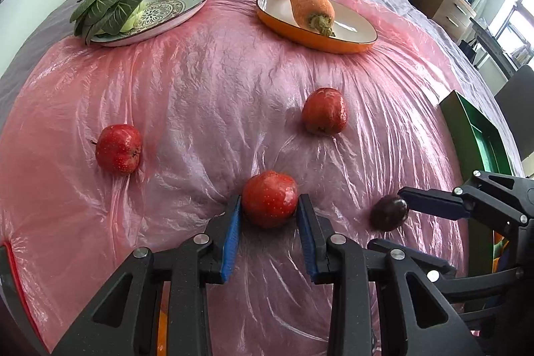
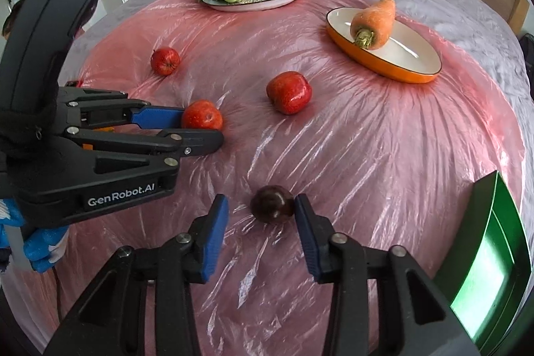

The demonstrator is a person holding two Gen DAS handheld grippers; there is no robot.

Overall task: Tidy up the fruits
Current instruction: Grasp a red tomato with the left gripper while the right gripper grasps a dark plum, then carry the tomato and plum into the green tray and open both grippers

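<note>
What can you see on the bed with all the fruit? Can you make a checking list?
Surface: pink plastic sheet over a grey bedcover.
Job's things: three red apples; the near apple is in the left gripper; dark plum; green tray at the right edge.
Clutter: carrot on an orange dish; leafy greens on a patterned plate.
Grippers: left gripper shut on the near apple; right gripper open around the plum.
Cables: nothing seen.
Surroundings: wooden headboard, white cupboards, window.
</note>
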